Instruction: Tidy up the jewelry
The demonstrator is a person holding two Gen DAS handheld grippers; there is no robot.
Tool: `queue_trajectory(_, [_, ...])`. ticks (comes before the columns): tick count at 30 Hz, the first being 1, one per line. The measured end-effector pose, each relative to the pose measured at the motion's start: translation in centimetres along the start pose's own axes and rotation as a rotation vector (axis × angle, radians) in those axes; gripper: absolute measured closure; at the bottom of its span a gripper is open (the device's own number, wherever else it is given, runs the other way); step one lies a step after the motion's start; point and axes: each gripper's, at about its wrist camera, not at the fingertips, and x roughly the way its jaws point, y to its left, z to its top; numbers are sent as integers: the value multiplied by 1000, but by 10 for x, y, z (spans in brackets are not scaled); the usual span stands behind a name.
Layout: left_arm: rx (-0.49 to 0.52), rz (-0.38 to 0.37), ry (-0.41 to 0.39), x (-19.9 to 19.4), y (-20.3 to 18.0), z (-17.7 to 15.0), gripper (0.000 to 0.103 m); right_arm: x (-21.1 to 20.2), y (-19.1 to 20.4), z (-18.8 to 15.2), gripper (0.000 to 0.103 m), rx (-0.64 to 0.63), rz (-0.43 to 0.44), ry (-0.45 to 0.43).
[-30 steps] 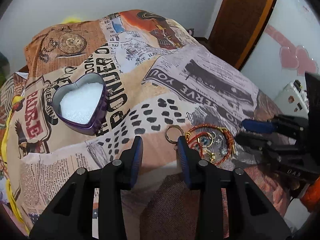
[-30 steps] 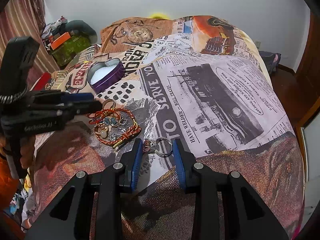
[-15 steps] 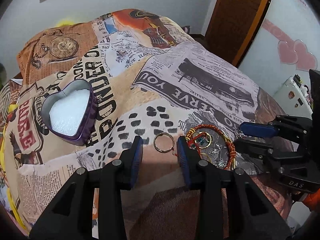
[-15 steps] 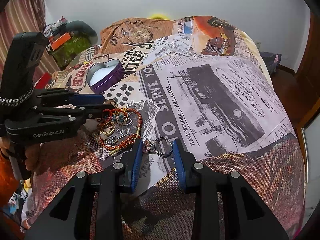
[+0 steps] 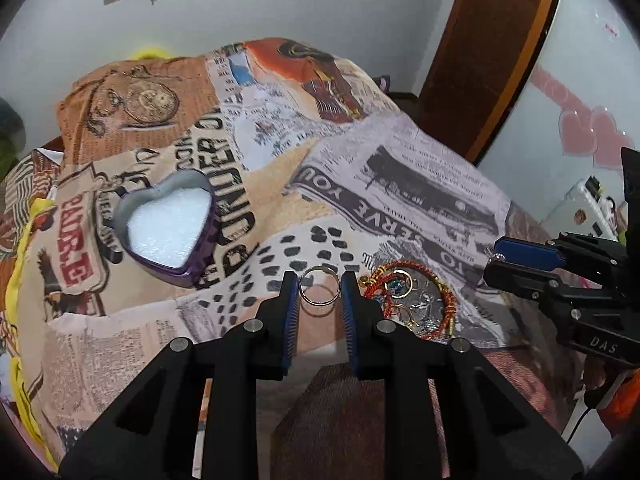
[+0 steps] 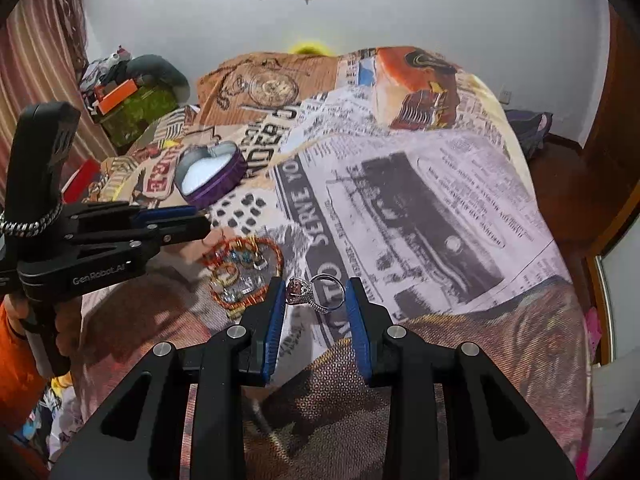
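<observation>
Gold catches the light low in the left wrist view, just left of centre: a plain gold ring [image 5: 319,290] sits between the blue pads of the left gripper [image 5: 319,292], whose jaws are closing on it. The pads stand right at the ring's two sides; whether they press it yet I cannot tell for certain, though they look to be touching.

Right of that gripper, lower centre-right of the same view, lies the jewelry pile [image 5: 412,300]: a red and gold cord bracelet looped around small rings and blue-stoned pieces, resting on the newspaper-print bedspread [image 5: 400,184]. Left of centre stands a purple heart-shaped tin [image 5: 170,226], open, with a white lining and nothing visible inside. It is well apart from the pile.

In the right wrist view, the right gripper [image 6: 316,294] holds a narrow gap with a silver ring bearing a pink stone [image 6: 314,290] across it, low in the frame at centre. The stone meets the left pad and the band reaches the right pad, so the ring appears clamped. At far right of the left wrist view the same gripper is seen side-on with something small and glittering at its tip.
</observation>
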Motion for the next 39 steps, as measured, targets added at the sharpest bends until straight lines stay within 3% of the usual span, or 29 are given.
queue_trajectory(13, [-62, 60, -174, -71, 33, 11, 82, -23, 45, 44, 75, -104, -1, -111])
queue_trajectory(21, [-95, 117, -250, -95, 63, 19, 82, -10, 77, 77, 75, -171, 41, -156])
queue_trajectory(29, [-135, 167, -268, -90, 96, 29, 82, 24, 92, 107, 75, -199, 103, -123])
queue_trajectory(39, [-157, 191, -217, -51, 127, 40, 82, 75, 99, 129, 75, -213, 144, -28])
